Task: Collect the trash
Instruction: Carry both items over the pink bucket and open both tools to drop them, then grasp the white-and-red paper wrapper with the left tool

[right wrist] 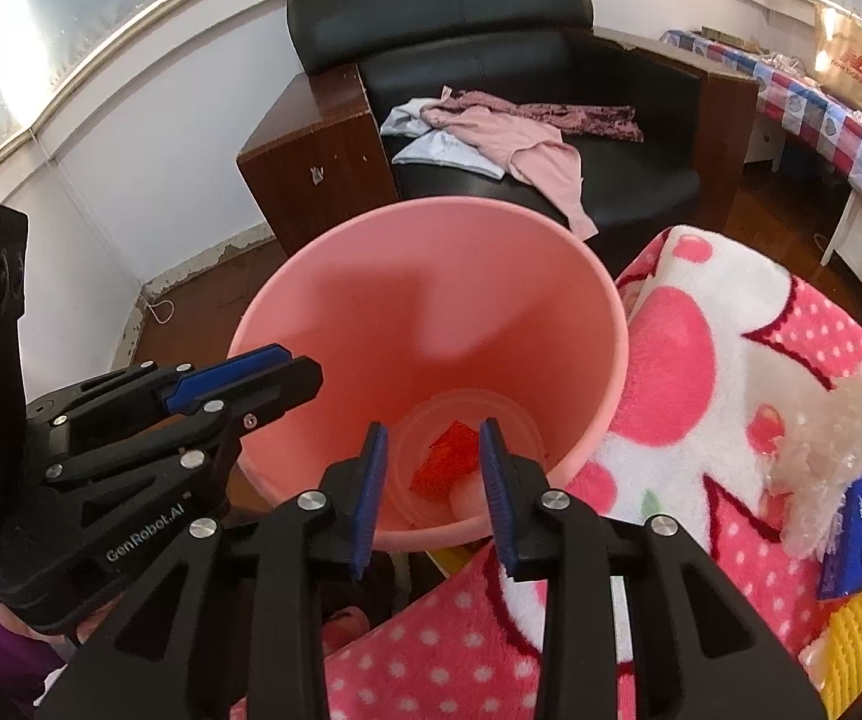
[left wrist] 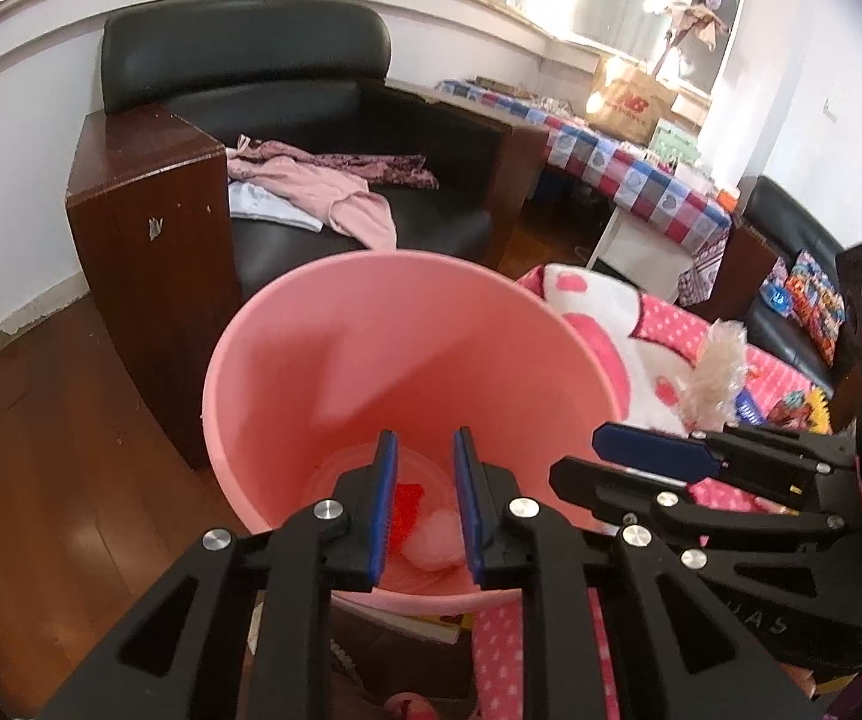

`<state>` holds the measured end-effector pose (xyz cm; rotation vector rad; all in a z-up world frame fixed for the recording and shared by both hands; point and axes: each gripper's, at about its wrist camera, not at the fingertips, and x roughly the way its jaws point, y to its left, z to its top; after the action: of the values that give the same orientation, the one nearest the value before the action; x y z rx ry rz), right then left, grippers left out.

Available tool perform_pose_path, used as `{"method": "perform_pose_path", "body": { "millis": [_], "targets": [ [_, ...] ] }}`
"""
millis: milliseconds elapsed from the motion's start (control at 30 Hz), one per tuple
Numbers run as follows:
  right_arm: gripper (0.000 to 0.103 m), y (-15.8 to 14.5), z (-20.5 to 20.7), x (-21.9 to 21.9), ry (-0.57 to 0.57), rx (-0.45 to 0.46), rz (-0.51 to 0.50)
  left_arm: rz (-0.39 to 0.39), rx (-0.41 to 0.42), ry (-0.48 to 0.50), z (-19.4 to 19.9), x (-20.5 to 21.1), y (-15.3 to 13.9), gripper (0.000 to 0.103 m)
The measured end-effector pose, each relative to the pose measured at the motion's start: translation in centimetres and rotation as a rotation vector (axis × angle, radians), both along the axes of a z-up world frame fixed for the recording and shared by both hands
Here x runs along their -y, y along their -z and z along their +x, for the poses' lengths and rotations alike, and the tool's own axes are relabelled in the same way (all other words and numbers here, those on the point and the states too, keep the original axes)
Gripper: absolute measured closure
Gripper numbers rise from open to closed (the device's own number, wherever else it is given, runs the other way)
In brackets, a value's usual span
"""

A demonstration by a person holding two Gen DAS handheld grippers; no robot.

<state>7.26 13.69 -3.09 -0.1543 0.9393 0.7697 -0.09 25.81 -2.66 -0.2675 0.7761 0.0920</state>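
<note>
Hovering over the pink bin, both claws are released and empty — left claw and right claw point steeply down into its mouth. Red scrap and white wad lie at the bottom. More trash — crumpled plastic, tissue pack — sits on the blanket (right side). Risk: claws are close together, so a reach could clip the rim and tip the bin.

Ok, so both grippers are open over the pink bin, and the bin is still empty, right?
Not empty. The right wrist view shows a red scrap and a white wad at the bottom of the pink bin. Both the left gripper and right gripper are open over it.
</note>
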Motion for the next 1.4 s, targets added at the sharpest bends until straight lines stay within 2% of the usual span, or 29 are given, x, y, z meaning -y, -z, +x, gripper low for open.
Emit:
{"method": "perform_pose_path", "body": {
  "millis": [233, 300, 333, 367, 433, 667, 933, 1167, 1400],
  "targets": [
    [0.07, -1.8, -2.2, 2.4, 0.032, 0.075, 0.013, 0.003, 0.058, 0.01, -1.5, 1.7, -1.9, 0.085],
    [0.063, -2.2, -2.7, 3.1, 0.043, 0.089, 0.015, -0.004, 0.069, 0.019, -1.9, 2.2, -2.3, 0.085],
    [0.06, -2.4, -3.1, 3.7, 0.051, 0.099, 0.017, -0.007, 0.073, 0.025, -2.0, 2.5, -2.4, 0.082],
    [0.057, -2.6, -3.5, 4.2, 0.058, 0.108, 0.017, -0.009, 0.079, 0.03, -2.2, 2.9, -2.6, 0.073],
    [0.057, -3.0, -4.1, 5.4, 0.073, 0.128, 0.012, -0.013, 0.094, 0.032, -2.5, 3.4, -2.9, 0.065],
    [0.057, -4.6, -5.4, 10.7, 0.157, 0.161, 0.013, -0.028, 0.118, 0.12, -3.0, 7.1, -3.7, 0.065],
    [0.057, -6.3, -6.6, 18.9, 0.317, 0.213, 0.0, -0.035, 0.149, 0.248, -3.5, 11.6, -4.3, 0.065],
    [0.057, -5.3, -8.4, 24.3, 0.445, 0.19, -0.015, -0.046, 0.127, 0.332, -3.7, 14.7, -3.8, 0.065],
    [0.057, -4.1, -10.8, 28.0, 0.53, 0.174, -0.033, -0.072, 0.069, 0.451, -4.4, 18.5, -2.5, 0.065]
  ]
}}
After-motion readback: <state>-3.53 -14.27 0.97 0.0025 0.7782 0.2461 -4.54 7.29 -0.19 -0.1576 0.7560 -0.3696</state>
